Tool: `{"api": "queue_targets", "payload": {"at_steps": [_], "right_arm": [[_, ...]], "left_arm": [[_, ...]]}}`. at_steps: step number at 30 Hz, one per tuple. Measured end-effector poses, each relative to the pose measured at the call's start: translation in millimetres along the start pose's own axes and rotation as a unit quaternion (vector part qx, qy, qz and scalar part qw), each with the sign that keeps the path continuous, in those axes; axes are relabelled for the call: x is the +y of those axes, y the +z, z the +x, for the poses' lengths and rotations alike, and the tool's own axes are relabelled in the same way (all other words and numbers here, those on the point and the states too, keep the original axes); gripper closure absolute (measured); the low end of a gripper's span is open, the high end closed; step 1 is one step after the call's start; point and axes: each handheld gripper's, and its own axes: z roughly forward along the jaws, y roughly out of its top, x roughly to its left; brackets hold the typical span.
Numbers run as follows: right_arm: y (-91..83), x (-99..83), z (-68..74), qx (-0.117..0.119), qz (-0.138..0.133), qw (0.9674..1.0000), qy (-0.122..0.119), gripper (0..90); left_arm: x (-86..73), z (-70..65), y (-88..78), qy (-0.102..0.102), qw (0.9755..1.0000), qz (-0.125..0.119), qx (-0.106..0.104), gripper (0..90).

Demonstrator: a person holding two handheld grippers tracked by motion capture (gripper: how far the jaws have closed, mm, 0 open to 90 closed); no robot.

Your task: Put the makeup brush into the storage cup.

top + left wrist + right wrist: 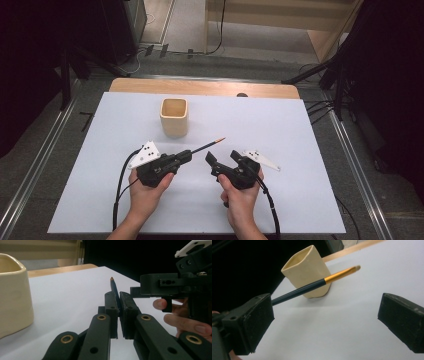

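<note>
A slim brush (207, 145) with a dark handle, gold ferrule and small pale tip is held just above the white table top (280, 130). My left gripper (189, 154) is shut on its handle, tip pointing up and to the right. In the left gripper view the brush (113, 286) sticks out between the closed jaws. My right gripper (222, 156) stands open just right of the brush with nothing between its jaws. From the right gripper view the brush (312, 286) crosses in front of a cream cup (304, 265). The cup (174, 118) stands upright behind both grippers.
The table's wooden back edge (200, 87) shows beyond the white top. Cables and stand legs lie on the floor (165, 50) behind. A hand (182, 320) holding the right gripper (160, 286) sits close on the left gripper's right.
</note>
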Motion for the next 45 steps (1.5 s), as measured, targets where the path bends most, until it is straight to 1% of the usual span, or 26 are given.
{"api": "queue_targets", "payload": {"at_steps": [2, 4, 5, 8, 10, 11, 12, 15, 19, 22, 26, 30, 32, 35, 37, 38, 39, 40, 41, 42, 43, 44, 45], "right_arm": [[-0.9, -0.1, -1.3, -0.005, 0.003, 0.9997, 0.022, 0.0], [-1.0, -0.1, -2.8, -0.001, 0.005, 0.9992, 0.039, 0.7], [-1.3, 0.1, -3.7, 0.003, 0.005, 0.9989, 0.047, 2.5], [-2.6, 0.4, -6.2, 0.016, -0.004, 0.9974, 0.070, 13.0], [-2.7, 0.5, -8.1, 0.012, -0.007, 0.9972, 0.074, 16.1], [-2.4, 0.4, -8.9, 0.012, -0.004, 0.9969, 0.078, 18.5], [-1.6, 0.0, -10.7, 0.019, -0.004, 0.9963, 0.083, 20.5], [-0.4, -1.2, -13.7, 0.030, 0.002, 0.9940, 0.105, 25.9], [0.4, -1.4, -17.6, 0.046, 0.010, 0.9901, 0.133, 30.2], [0.3, -0.8, -19.9, 0.049, 0.009, 0.9884, 0.144, 32.7], [-0.3, 0.4, -21.4, 0.053, 0.006, 0.9875, 0.148, 37.7], [0.0, 0.1, -24.4, 0.050, 0.007, 0.9866, 0.155, 47.9], [0.7, -0.2, -26.9, 0.053, 0.008, 0.9859, 0.159, 52.5], [0.7, -0.9, -30.2, 0.059, 0.006, 0.9833, 0.172, 57.0], [0.8, -1.3, -32.7, 0.066, 0.006, 0.9821, 0.176, 61.8], [0.4, -1.3, -33.9, 0.076, 0.002, 0.9804, 0.182, 65.6], [-0.5, -1.3, -35.8, 0.088, -0.003, 0.9787, 0.185, 77.0], [-1.8, -1.0, -37.9, 0.097, -0.010, 0.9782, 0.183, 83.0], [-4.1, -0.1, -39.4, 0.107, -0.021, 0.9774, 0.181, 83.9], [-6.2, 1.1, -40.5, 0.120, -0.034, 0.9771, 0.173, 84.0], [-8.1, 2.7, -40.5, 0.126, -0.041, 0.9777, 0.163, 84.1], [-9.8, 4.5, -39.4, 0.126, -0.045, 0.9800, 0.148, 84.1], [-11.1, 6.2, -37.7, 0.117, -0.048, 0.9842, 0.124, 84.1]], "left_arm": [[-2.0, -3.0, 2.3, 0.002, 1.0000, -0.001, -0.001, 86.6], [-3.8, -6.9, 5.0, 0.007, 1.0000, -0.001, -0.003, 86.6], [-4.4, -8.8, 6.1, 0.010, 0.9999, 0.002, -0.005, 86.6], [-6.2, -13.5, 9.3, 0.016, 0.9998, 0.000, -0.009, 86.6], [-7.6, -16.2, 11.1, 0.020, 0.9998, 0.003, -0.010, 86.6], [-8.4, -17.2, 11.9, 0.022, 0.9997, 0.004, -0.011, 86.5], [-8.9, -18.1, 12.7, 0.022, 0.9997, 0.005, -0.012, 86.6], [-10.1, -21.2, 14.5, 0.026, 0.9995, 0.006, -0.014, 86.6], [-11.0, -24.6, 16.3, 0.035, 0.9992, 0.008, -0.015, 86.6], [-11.5, -25.6, 16.9, 0.037, 0.9991, 0.010, -0.015, 86.6], [-12.2, -25.8, 17.8, 0.040, 0.9990, 0.015, -0.016, 86.6], [-12.3, -25.9, 17.8, 0.042, 0.9989, 0.014, -0.015, 86.6], [-12.4, -25.7, 17.9, 0.041, 0.9989, 0.015, -0.015, 86.6], [-12.6, -25.6, 18.3, 0.040, 0.9989, 0.015, -0.018, 86.5], [-13.4, -24.2, 20.7, 0.035, 0.9988, 0.023, -0.026, 86.4], [-14.3, -23.1, 22.1, 0.031, 0.9986, 0.030, -0.031, 86.1], [-15.1, -22.2, 23.8, 0.025, 0.9987, 0.034, -0.030, 82.7], [-15.6, -21.9, 25.8, 0.020, 0.9989, 0.036, -0.024, 68.5], [-15.8, -21.3, 27.1, 0.017, 0.9989, 0.037, -0.023, 56.0], [-15.8, -20.6, 27.3, 0.016, 0.9989, 0.037, -0.026, 51.1], [-15.7, -20.3, 27.3, 0.014, 0.9989, 0.036, -0.027, 48.9], [-15.6, -20.1, 27.7, 0.015, 0.9989, 0.037, -0.025, 46.8], [-15.4, -20.0, 27.9, 0.014, 0.9989, 0.037, -0.023, 45.7]]}}
